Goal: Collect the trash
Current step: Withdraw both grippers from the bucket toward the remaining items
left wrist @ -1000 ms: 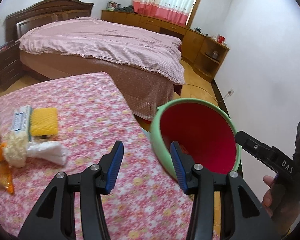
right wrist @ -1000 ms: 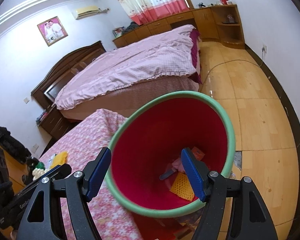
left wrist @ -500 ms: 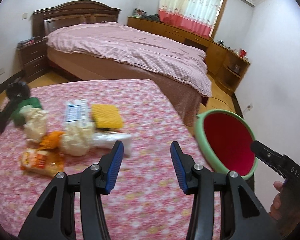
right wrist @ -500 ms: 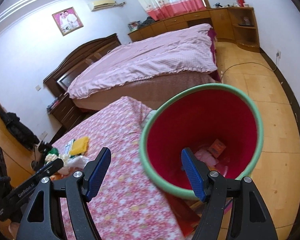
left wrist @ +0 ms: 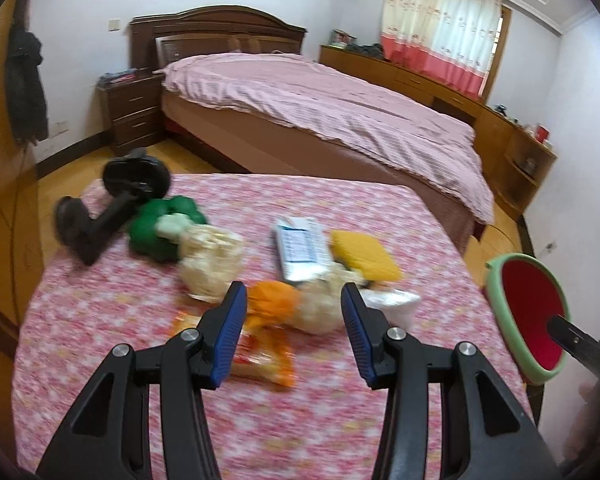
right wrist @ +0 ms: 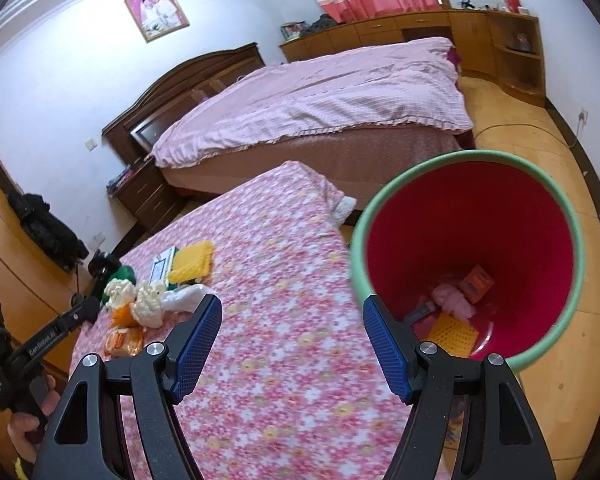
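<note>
Floral tablecloth (left wrist: 380, 216): wrapper (left wrist: 260, 354) long axis runs left-right.

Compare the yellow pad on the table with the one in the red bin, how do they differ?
The yellow pad on the table lies flat on the floral cloth, beside a blue-and-white packet; the yellow pad in the bin rests tilted against the red wall. The table one is still uncollected; the bin one lies among other trash. Both are yellow and squarish.

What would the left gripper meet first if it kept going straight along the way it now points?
Probably the orange crumpled wrapper, which sits between the open left gripper fingers in its view, beside a cream-coloured bag. Depth is hard to judge.
</note>
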`<state>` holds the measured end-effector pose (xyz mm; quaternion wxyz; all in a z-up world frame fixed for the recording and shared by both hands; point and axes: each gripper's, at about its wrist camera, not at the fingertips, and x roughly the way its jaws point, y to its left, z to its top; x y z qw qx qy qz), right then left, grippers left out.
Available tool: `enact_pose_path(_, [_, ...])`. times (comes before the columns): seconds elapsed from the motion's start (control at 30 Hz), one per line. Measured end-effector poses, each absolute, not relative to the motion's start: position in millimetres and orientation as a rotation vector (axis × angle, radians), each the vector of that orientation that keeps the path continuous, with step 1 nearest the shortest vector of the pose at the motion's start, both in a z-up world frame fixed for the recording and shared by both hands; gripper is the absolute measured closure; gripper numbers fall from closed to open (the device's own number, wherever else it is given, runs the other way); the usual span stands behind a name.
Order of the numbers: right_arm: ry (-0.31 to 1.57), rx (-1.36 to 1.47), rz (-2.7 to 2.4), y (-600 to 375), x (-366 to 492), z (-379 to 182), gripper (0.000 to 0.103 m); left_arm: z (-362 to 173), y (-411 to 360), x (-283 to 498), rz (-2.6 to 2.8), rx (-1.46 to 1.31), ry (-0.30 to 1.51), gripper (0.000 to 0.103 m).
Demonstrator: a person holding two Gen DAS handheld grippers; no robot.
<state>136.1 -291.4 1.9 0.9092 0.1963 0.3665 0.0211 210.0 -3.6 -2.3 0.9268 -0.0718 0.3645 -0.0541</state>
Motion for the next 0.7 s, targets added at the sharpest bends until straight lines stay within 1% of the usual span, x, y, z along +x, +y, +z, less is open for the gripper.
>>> enact_pose_path(0.17, [0.785,0.374,0.069,-268,158,-1,0.028,-11,25,226,-0.059,-0.159,0.761,0.054])
enact_pose_path(0.23, [0.797,0.359,0.083,-257,168,-2,0.028,-18,34,235,-0.037,-0.165,0.777,0.051])
enact_pose_path(0.27, [0.8,0.353,0.088,-253,171,-2,0.028,-20,38,238,-0.03,-0.17,0.783,0.047])
enact_pose_path(0.3, [0.803,0.346,0.094,-249,176,-2,0.028,-24,42,243,-0.021,-0.179,0.792,0.046])
enact_pose_path(0.5, [0.824,0.314,0.138,-217,210,-5,0.028,-47,54,263,-0.015,-0.221,0.835,0.046])
enact_pose_path(0.7, [0.865,0.284,0.181,-187,248,-19,0.028,-64,57,275,-0.015,-0.248,0.849,0.046])
